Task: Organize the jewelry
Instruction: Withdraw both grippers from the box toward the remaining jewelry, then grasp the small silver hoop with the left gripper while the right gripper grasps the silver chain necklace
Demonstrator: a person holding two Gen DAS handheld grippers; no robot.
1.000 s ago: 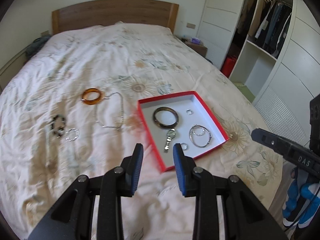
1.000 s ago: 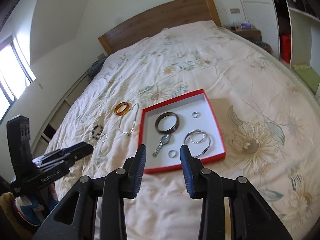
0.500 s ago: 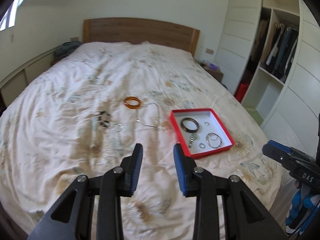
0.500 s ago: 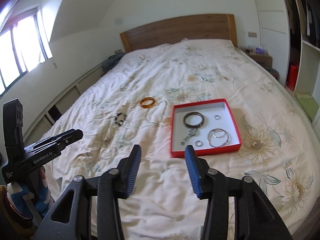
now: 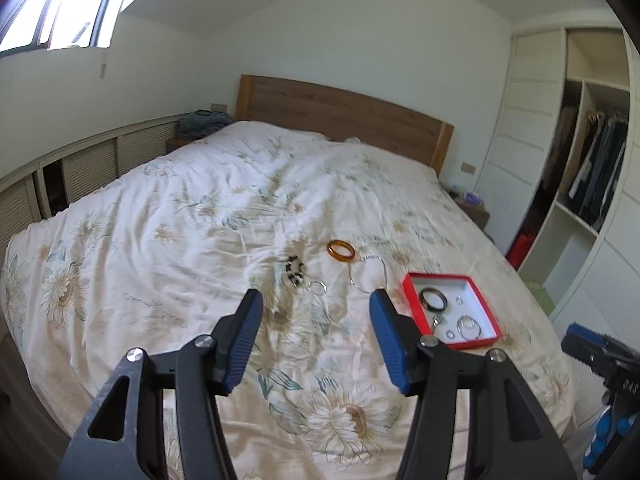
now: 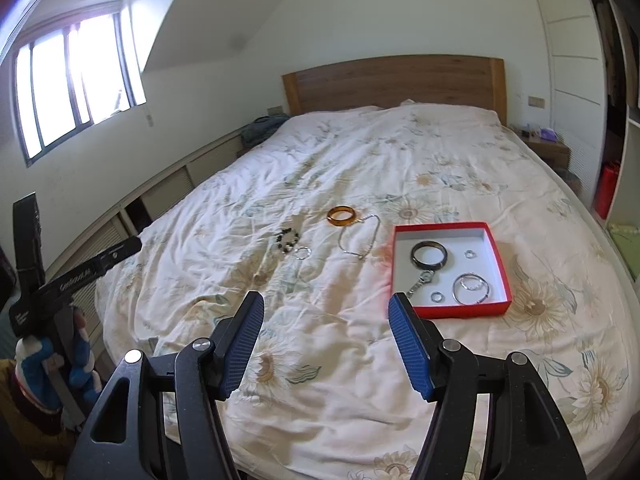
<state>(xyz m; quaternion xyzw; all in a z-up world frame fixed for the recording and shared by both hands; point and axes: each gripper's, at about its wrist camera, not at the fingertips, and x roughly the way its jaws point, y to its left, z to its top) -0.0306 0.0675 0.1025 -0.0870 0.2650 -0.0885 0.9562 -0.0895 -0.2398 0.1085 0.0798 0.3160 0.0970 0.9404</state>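
Note:
A red box (image 6: 498, 250) (image 5: 407, 282) with a white inside lies on the bed. It holds a dark bangle (image 6: 429, 254), a watch (image 6: 423, 281), silver hoops (image 6: 472, 288) and two small rings. Left of it on the quilt lie an amber bangle (image 6: 341, 215) (image 5: 341, 249), a silver chain (image 6: 359, 238) (image 5: 368, 274), a black beaded bracelet (image 6: 286, 239) (image 5: 295, 269) and a small silver ring (image 6: 303, 253) (image 5: 318, 288). My left gripper (image 5: 316, 334) and right gripper (image 6: 326, 338) are both open and empty, held well back above the bed's foot.
The floral quilt (image 6: 360, 160) covers a bed with a wooden headboard (image 6: 394, 82). Low cabinets (image 6: 172, 184) run along the left wall under a window. An open wardrobe (image 5: 580, 184) stands on the right. A nightstand (image 6: 546, 148) sits by the headboard.
Both grippers have pulled back and up from the red box, so the whole bed now shows. Both jaws have opened wider. The jewelry has not moved.

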